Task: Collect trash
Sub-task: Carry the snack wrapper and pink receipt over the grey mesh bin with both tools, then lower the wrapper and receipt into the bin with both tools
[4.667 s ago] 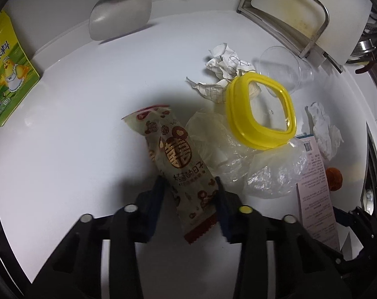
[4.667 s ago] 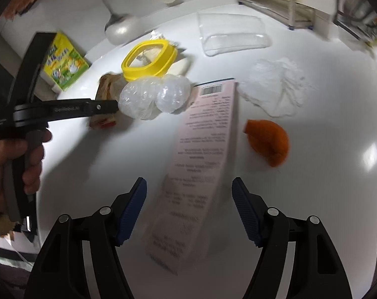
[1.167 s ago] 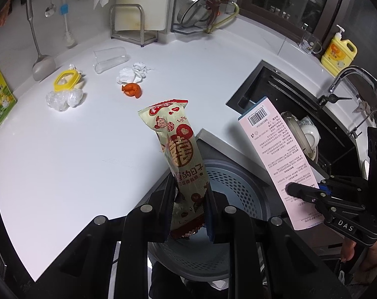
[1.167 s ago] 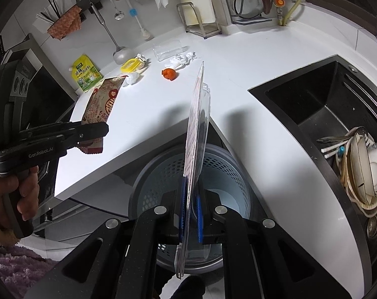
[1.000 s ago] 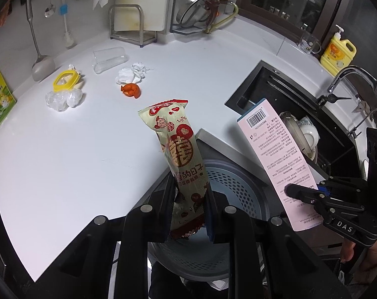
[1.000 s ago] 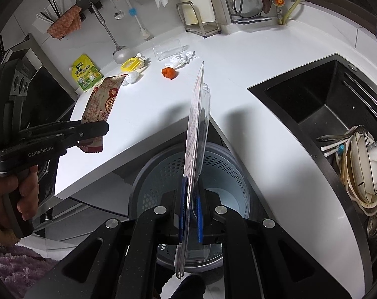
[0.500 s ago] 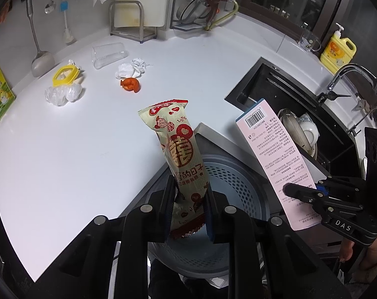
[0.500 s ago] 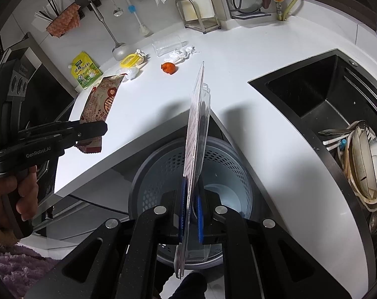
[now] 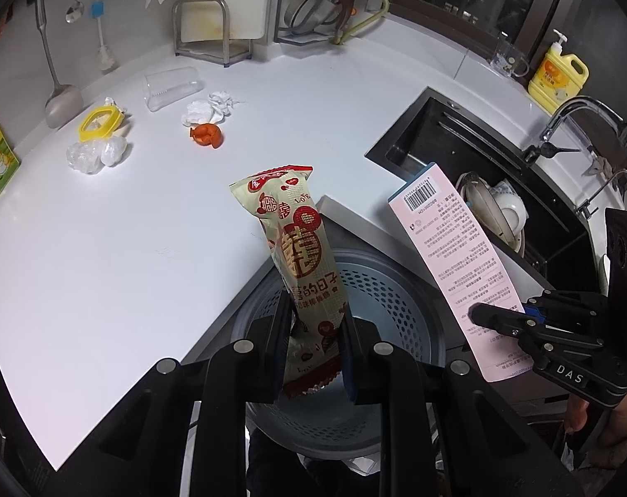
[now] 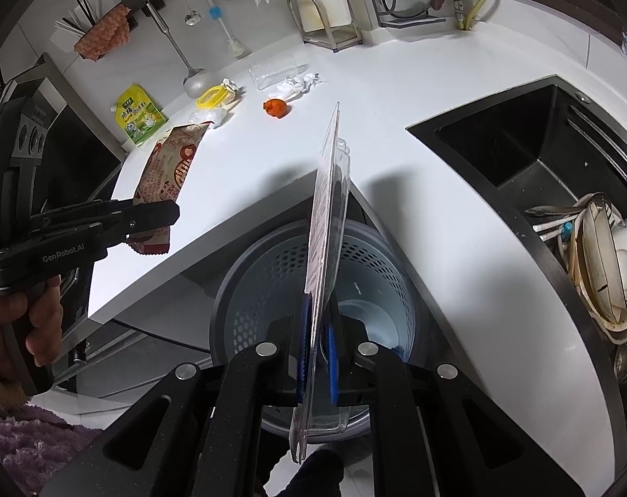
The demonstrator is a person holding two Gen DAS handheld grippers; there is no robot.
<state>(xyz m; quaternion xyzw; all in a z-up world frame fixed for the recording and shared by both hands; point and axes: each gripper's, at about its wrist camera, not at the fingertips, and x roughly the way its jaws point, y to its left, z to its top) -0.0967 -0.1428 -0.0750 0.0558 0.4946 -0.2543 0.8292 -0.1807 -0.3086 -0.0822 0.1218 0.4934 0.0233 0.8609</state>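
My left gripper is shut on a beige and red snack wrapper, held upright above the blue-grey perforated trash bin. My right gripper is shut on a flat pink blister pack, seen edge-on over the same bin. The pack also shows in the left wrist view, and the wrapper in the right wrist view. On the far counter lie an orange peel, crumpled tissues, a clear plastic cup, a yellow lid and a crumpled clear bag.
The bin stands below the corner of the white counter. A black sink with dirty dishes is at the right. A yellow-green pouch, a ladle and a rack stand along the back wall.
Over the last second both grippers have drifted slightly over the bin, each holding its item. Earlier, the wrapper and the pack lay on the counter between open jaws.
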